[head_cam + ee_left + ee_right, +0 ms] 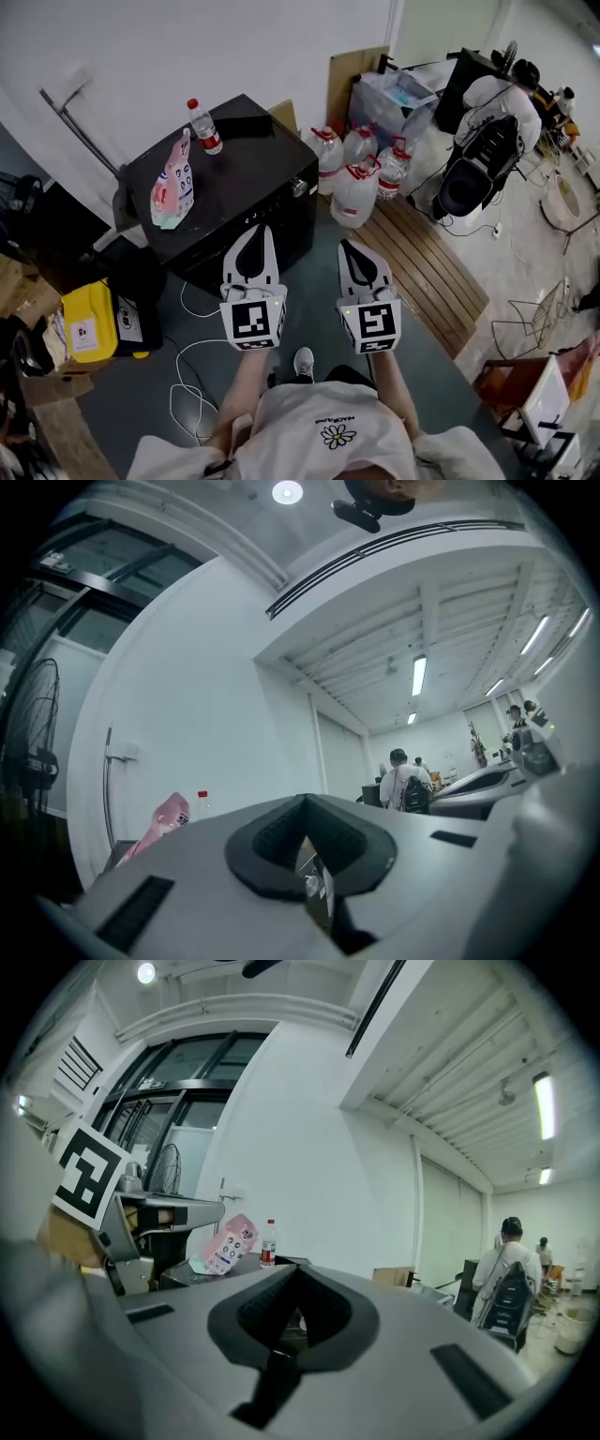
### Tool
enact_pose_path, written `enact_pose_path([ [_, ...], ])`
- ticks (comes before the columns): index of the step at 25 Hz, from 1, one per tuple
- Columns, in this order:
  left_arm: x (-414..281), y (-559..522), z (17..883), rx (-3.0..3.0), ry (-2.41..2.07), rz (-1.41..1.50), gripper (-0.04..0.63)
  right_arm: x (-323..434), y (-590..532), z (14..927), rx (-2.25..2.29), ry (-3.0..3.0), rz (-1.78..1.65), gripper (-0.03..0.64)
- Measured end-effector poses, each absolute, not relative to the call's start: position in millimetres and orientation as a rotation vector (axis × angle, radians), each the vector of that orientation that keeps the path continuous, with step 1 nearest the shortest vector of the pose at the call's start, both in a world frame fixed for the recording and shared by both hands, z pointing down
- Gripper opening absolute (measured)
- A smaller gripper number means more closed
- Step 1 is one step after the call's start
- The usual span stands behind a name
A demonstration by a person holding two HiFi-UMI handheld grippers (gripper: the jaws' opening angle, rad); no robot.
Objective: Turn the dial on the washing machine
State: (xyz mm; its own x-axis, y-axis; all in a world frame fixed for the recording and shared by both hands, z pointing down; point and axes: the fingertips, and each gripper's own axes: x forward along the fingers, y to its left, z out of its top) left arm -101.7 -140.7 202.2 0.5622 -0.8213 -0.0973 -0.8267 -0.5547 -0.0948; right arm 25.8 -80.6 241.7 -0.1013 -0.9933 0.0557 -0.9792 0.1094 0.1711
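Grey floor (441, 375); washing machine (234, 169) dial (299, 187) facing person (328, 431).

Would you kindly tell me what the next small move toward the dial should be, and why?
Probably open the right claw and ease it forward toward the dial on the washing machine: that claw is shut, empty and short of the machine, so it cannot grip yet.

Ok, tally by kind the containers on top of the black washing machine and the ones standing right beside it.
small clear plastic bottle with a red cap: 1
pink soft pouch: 1
large clear water jugs with red caps: 4
Total: 6
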Motion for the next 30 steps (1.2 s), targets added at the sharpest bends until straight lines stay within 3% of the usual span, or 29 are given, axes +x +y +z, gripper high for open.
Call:
enact_pose_path([
  [30, -25.4, -177.9, 242.6, -2.626, 1.576, -0.067, -0.002, 87.6, -147.9, 232.6, 1.788, -2.386, -0.239, 0.003],
])
